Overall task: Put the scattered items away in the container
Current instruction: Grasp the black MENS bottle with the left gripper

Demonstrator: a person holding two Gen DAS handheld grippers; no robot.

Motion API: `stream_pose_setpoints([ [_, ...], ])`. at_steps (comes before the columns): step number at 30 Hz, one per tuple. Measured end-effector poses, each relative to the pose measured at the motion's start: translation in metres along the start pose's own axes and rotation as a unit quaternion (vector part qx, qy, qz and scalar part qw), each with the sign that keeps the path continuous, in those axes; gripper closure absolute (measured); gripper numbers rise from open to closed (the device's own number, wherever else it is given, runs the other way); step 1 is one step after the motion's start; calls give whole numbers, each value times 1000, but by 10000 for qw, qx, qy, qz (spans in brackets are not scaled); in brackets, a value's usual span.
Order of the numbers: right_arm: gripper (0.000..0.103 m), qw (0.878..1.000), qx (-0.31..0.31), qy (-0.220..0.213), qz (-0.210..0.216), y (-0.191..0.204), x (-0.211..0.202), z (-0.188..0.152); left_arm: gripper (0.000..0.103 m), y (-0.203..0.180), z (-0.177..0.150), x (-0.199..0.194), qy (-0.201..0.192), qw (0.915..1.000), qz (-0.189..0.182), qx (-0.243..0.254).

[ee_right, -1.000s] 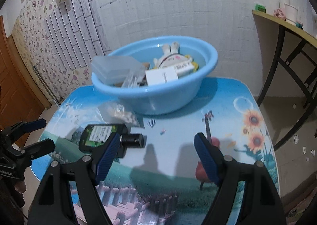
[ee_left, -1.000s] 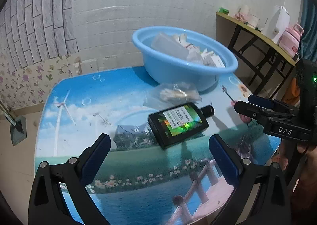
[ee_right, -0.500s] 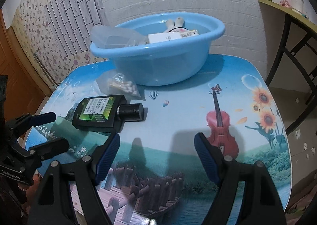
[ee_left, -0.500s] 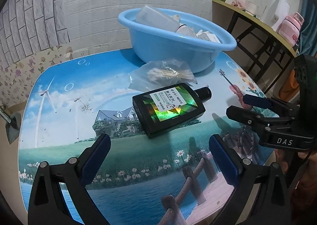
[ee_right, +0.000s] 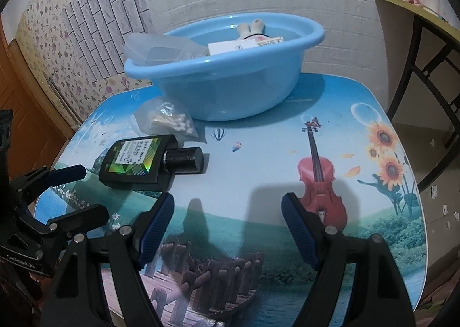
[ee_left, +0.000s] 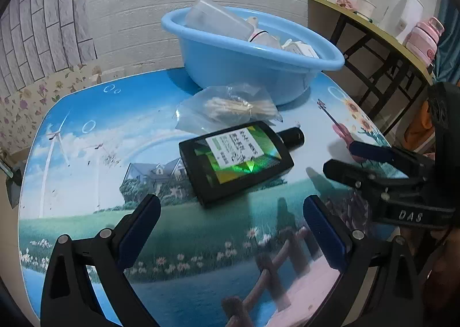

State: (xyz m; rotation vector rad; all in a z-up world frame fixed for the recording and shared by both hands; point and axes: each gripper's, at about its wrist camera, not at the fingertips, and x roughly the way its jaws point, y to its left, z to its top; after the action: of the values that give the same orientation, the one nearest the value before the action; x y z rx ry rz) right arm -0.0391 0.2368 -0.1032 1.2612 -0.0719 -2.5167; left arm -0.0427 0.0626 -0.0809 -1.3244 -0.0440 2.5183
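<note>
1. Left gripper: hovering over the table, jaws standing wide apart, nothing between the pads.
2. Right gripper: hovering over the table, jaws standing wide apart and gripping nothing.
3. Black bottle: lying flat on the table, just ahead of the left gripper, cap pointing toward the right gripper's side.
4. Clear bag of cotton swabs: lying between the bottle and the blue basin.
5. Basin: sitting at the table's far edge, holding several items.

both wrist views look down, sharing the table.
</note>
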Motion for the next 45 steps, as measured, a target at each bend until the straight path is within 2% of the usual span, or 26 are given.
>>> stream_pose_setpoints([
  [8,25,10000,76,-7,-9,-4,4,0,3,-14,10,24,133,9998,-108,-93],
  [10,25,9999,118,-17,-22,-7,4,0,0,-20,12,30,138,9999,-23,-40],
  [20,25,9992,356,-104,-138,-27,8,1,0,-21,18,45,75,9998,187,-28],
  [23,25,9992,375,-119,-117,-28,8,3,10,-21,18,43,-5,9995,305,24],
  [26,25,9992,363,-112,-110,-28,10,3,10,-18,16,41,-3,9997,226,106],
  [32,25,9993,344,-107,-106,-28,9,4,10,-8,10,34,-21,9997,238,81],
  [45,25,9996,10,-258,120,3,5,9,11,45,-3,11,-91,9976,532,-427],
])
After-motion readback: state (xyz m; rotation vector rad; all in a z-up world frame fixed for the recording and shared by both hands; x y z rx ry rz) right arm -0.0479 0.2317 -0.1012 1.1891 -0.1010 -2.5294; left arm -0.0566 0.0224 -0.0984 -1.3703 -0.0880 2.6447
